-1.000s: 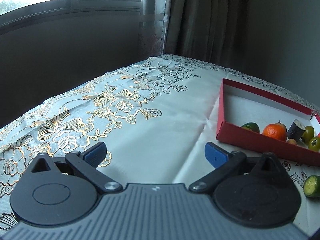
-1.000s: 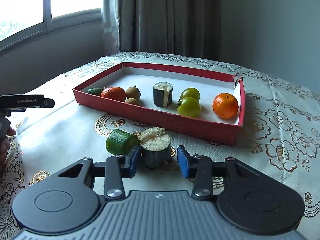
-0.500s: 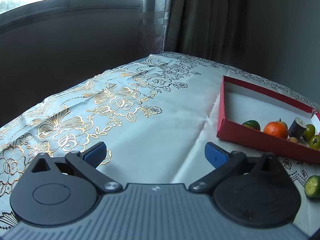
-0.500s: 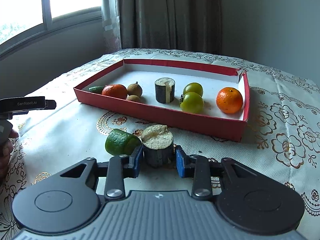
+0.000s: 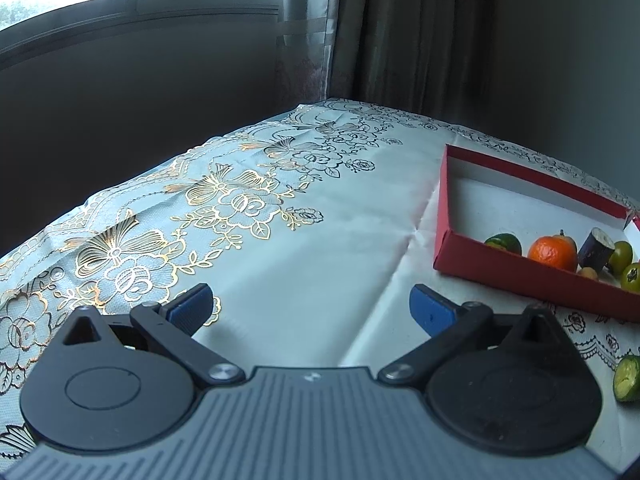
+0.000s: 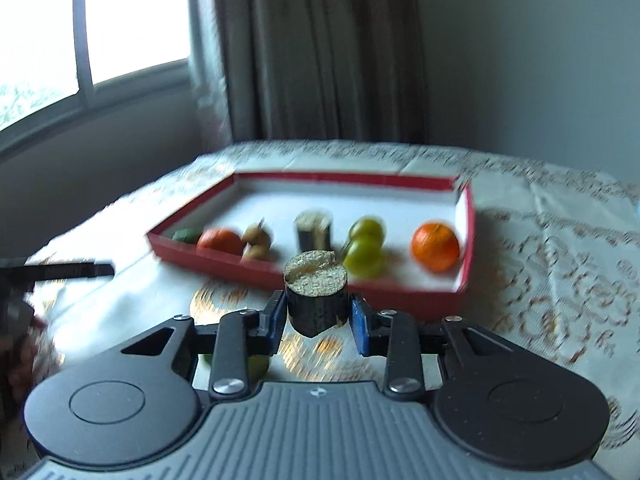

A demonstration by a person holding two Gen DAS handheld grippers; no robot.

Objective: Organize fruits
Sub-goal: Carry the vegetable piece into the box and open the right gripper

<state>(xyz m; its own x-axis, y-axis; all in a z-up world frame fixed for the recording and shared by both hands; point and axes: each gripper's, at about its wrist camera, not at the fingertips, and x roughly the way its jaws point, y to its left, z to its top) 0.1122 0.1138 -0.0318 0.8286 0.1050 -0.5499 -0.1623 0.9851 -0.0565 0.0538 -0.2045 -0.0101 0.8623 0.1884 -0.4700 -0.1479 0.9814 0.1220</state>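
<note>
My right gripper (image 6: 318, 316) is shut on a dark cylinder piece with a pale cut top (image 6: 316, 296), held above the tablecloth in front of the red tray (image 6: 466, 216). The tray holds two oranges (image 6: 435, 246), two green fruits (image 6: 364, 252), a second dark cylinder (image 6: 314, 230), small brown fruits (image 6: 256, 240) and a green piece (image 6: 186, 235). A green cut piece (image 6: 256, 364) lies on the cloth under my left finger. My left gripper (image 5: 310, 310) stands open over bare cloth, left of the tray (image 5: 444, 216), with nothing between its fingers.
A floral tablecloth (image 5: 224, 208) covers the table. A window and curtains (image 6: 320, 52) stand behind it. The green cut piece (image 5: 628, 378) shows at the right edge of the left wrist view. The other gripper's black tip (image 6: 72, 270) and a hand are at the left of the right wrist view.
My right gripper closed on the dark cylinder piece and lifted it off the cloth; the green piece stayed on the table. The left gripper kept still.
</note>
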